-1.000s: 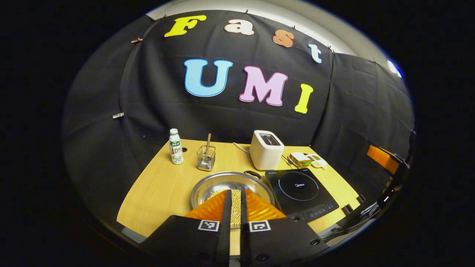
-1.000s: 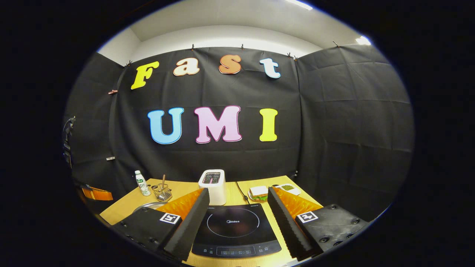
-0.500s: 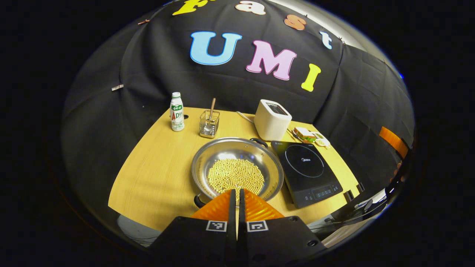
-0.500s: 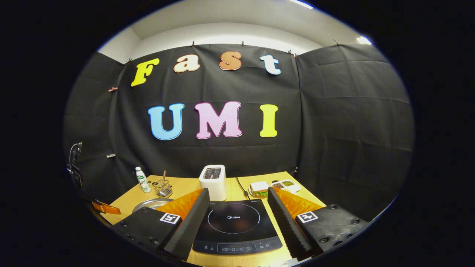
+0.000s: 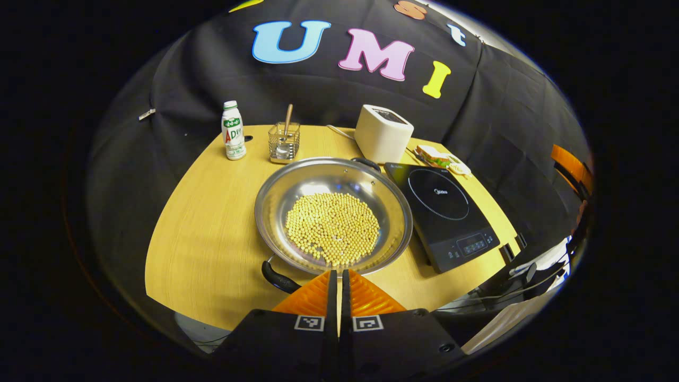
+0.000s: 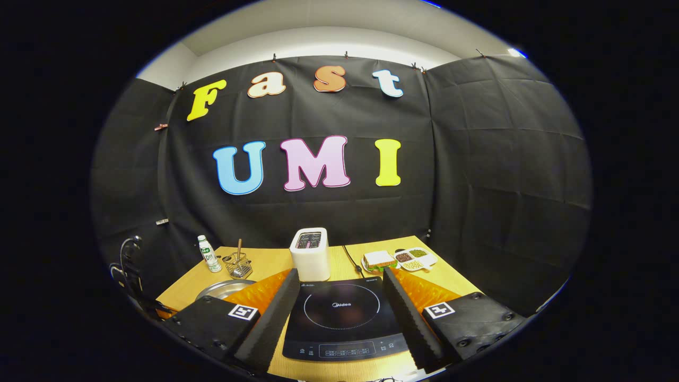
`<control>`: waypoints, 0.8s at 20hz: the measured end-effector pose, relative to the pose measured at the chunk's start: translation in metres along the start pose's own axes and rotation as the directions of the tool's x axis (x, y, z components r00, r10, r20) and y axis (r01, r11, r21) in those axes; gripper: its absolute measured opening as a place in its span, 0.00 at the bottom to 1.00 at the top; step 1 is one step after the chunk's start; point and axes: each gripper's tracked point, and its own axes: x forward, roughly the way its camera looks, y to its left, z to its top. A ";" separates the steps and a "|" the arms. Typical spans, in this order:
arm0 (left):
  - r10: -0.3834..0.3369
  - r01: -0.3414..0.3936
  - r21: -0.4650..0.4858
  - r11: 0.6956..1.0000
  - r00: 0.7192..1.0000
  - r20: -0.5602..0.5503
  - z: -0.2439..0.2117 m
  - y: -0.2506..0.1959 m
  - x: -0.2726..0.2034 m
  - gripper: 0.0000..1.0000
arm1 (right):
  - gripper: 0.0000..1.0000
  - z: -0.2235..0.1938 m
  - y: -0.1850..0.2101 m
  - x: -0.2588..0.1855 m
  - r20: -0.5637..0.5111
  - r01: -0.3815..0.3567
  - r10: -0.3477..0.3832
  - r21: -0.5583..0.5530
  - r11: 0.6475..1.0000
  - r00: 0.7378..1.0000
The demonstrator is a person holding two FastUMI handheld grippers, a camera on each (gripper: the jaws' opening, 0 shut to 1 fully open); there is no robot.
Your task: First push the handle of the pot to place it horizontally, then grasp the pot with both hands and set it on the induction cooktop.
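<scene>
Pot of yellow beans now sits fully exposed at centre of the left gripper view, near handle at 7 o'clock just beside the left gripper, jaws pressed together, empty, raised since a second ago. Looks poised to push that handle sideways. Right gripper waits wide open over the induction cooktop, at 3 o'clock of the pot.

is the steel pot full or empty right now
Partly filled: the wide, shallow stainless steel pot holds a single flat layer of small yellow beans across its bottom, with bare metal showing all around them.
</scene>
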 end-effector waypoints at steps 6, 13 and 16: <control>-0.050 0.051 0.002 0.999 0.995 -0.092 -0.025 0.001 0.023 0.05 | 0.98 -0.008 -0.002 0.000 -0.022 0.013 -0.013 -0.004 1.000 1.000; -0.076 0.080 0.013 0.997 0.984 -0.162 -0.044 -0.005 0.040 0.05 | 0.98 -0.012 -0.006 0.001 -0.044 0.025 -0.025 -0.016 1.000 0.999; -0.069 0.073 0.020 0.997 0.982 -0.176 -0.043 -0.003 0.047 0.05 | 0.98 -0.016 -0.007 0.002 -0.058 0.027 -0.028 -0.015 1.000 0.998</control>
